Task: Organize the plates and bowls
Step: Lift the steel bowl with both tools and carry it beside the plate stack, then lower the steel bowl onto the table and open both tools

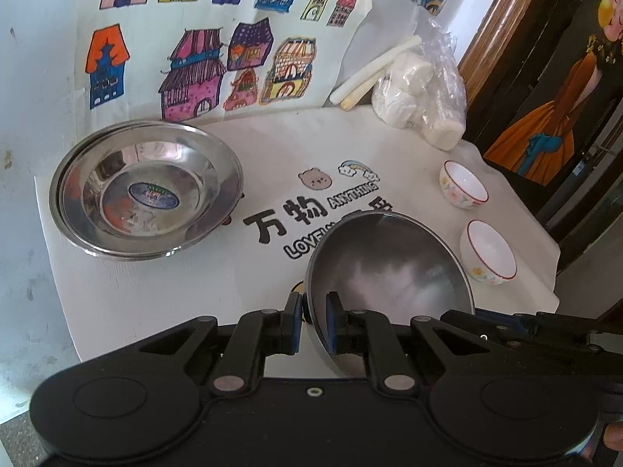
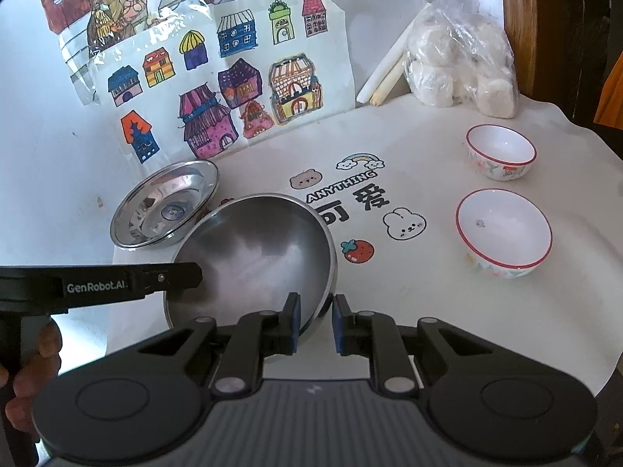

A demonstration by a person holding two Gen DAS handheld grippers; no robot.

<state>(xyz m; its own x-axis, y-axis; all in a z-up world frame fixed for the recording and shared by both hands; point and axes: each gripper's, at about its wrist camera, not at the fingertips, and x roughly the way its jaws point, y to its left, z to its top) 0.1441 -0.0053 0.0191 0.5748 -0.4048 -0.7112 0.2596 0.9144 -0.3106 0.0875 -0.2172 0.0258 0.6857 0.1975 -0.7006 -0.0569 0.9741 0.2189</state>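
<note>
You've got the steel bowl (image 1: 389, 272) pinched from both sides: the left gripper (image 1: 314, 319) is clenched on its left rim, one pad inside and one outside, and the right gripper (image 2: 316, 321) is clamped on the near right rim the same way. The bowl is tilted, its open side facing away from you, and it looks lifted off the printed cloth (image 2: 428, 311), though I can't tell for sure whether the bottom has cleared.

The target, by my reading, is the stack of steel plates (image 1: 146, 190) at the far left against the wall. So carry left and away, and keep both hands moving as one: if they drift apart or together, the thin rim will twist out of a pad. Level the bowl before you set it down; tilted like this it would catch the plates' rim and skid. Come in from above, not from the side, so you don't shove the stack into the paper drawings (image 1: 194, 58) behind it.

Mind the two small ceramic bowls (image 2: 502, 231) on the right; they're well apart from you now, so don't swing the right handle out that way. Lower until the bowl seats, then let go with one gripper at a time, each drawn back off the rim, so it doesn't rock.
</note>
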